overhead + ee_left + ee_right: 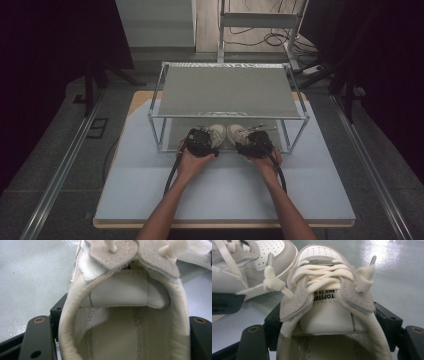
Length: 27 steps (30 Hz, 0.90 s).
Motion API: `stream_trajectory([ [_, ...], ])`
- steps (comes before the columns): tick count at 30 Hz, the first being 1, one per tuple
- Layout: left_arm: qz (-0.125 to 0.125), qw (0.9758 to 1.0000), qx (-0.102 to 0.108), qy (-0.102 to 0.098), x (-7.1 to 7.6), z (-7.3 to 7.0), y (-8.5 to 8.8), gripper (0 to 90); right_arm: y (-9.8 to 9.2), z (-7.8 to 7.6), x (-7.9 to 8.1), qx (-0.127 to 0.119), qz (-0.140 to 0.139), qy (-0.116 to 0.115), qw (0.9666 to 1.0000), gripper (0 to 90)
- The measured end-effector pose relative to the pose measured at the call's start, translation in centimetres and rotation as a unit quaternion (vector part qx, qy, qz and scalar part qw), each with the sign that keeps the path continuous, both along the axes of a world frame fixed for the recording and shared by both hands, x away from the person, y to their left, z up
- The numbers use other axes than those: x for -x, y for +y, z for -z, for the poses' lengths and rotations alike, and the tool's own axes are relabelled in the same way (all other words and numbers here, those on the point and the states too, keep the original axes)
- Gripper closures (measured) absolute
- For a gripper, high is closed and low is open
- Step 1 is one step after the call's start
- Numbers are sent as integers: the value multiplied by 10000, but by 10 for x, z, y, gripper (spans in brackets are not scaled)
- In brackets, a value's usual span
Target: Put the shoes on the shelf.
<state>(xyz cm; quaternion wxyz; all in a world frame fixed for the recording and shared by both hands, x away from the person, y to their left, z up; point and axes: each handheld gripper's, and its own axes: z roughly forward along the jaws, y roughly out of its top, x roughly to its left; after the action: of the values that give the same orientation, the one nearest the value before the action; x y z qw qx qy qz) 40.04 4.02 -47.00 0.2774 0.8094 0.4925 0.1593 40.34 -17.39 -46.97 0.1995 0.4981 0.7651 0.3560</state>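
Pair of white low-top sneakers on the lower shelf of a metal rack [227, 116] standing on the desk [150, 180]. Left hand-held gripper [202, 141] clamped across the heel collar of the left sneaker [120, 315], one jaw on each outer side; right hand-held gripper [255, 142] gripping the right sneaker [324, 290] likewise. Best practice: equal squeeze at the collar, both sneakers level, soles flat on the shelf, clear of the rack's front posts and top shelf. Long axis of each sneaker in line with its gripper: heel nearest the jaws, toe pointing away, toward the rack's back. Knotted lace ends [272, 280] loose, a likely snag.
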Motion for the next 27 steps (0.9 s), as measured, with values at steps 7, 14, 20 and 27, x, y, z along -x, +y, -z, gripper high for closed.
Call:
stream_trajectory([
  [7,-173,9998,30,-9,-7,4,-4,285,8,3,-6,96,122,2,9999,265],
  [14,-233,9997,68,3,-8,5,-4,269,8,6,-11,99,174,136,9997,257],
  [20,-117,9991,196,-344,2,-8,3,233,4,-3,-1,-42,105,-102,9999,232],
  [27,-104,9957,563,-734,33,-26,26,272,-16,-20,27,-351,-91,-485,9982,271],
])
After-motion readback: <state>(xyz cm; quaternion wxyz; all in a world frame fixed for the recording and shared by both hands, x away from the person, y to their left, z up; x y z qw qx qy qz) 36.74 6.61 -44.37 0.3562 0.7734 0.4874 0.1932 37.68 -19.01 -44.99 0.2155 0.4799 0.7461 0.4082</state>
